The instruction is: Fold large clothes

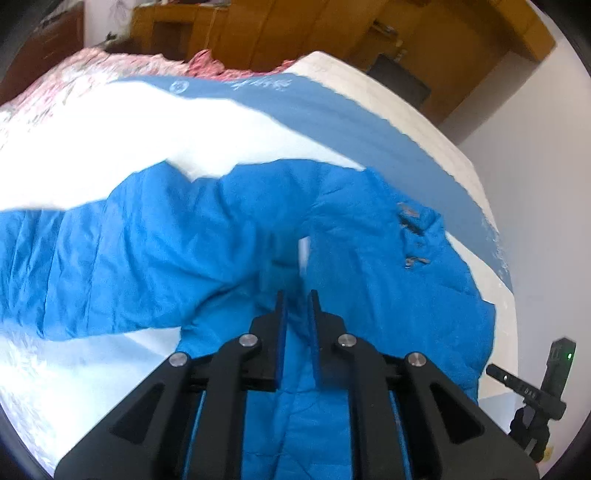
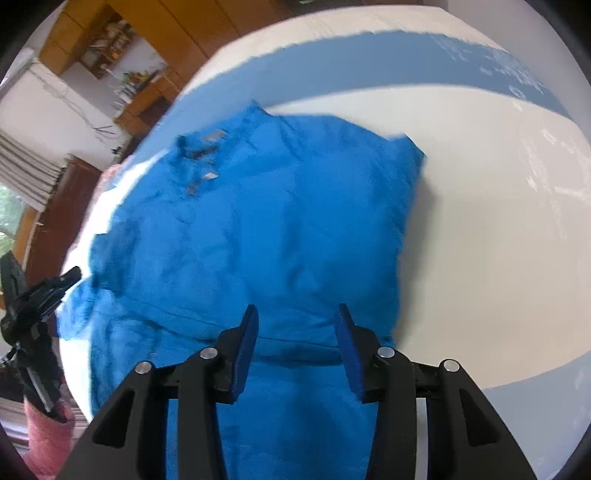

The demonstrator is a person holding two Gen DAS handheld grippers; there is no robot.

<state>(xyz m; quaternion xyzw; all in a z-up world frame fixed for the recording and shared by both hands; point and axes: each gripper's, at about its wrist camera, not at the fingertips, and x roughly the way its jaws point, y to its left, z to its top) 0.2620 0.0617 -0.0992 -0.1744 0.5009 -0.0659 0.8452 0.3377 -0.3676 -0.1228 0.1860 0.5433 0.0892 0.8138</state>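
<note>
A bright blue padded jacket (image 1: 351,258) lies on a white and blue bed (image 1: 184,129), collar with grey tabs at the right. One sleeve (image 1: 92,258) stretches out to the left. My left gripper (image 1: 297,295) hovers over the jacket's middle, jaws nearly together with a narrow gap, holding nothing that I can see. In the right wrist view the jacket (image 2: 277,221) fills the middle, one side folded in. My right gripper (image 2: 297,310) is open above the jacket's lower part. The left gripper shows at the left edge (image 2: 33,295); the right gripper shows at the lower right of the left wrist view (image 1: 539,398).
A pink floral quilt (image 1: 74,81) lies bunched at the far end of the bed. Wooden cabinets (image 1: 277,26) stand behind it. White mattress (image 2: 498,258) lies to the right of the jacket. A pink item (image 2: 44,435) sits beside the bed.
</note>
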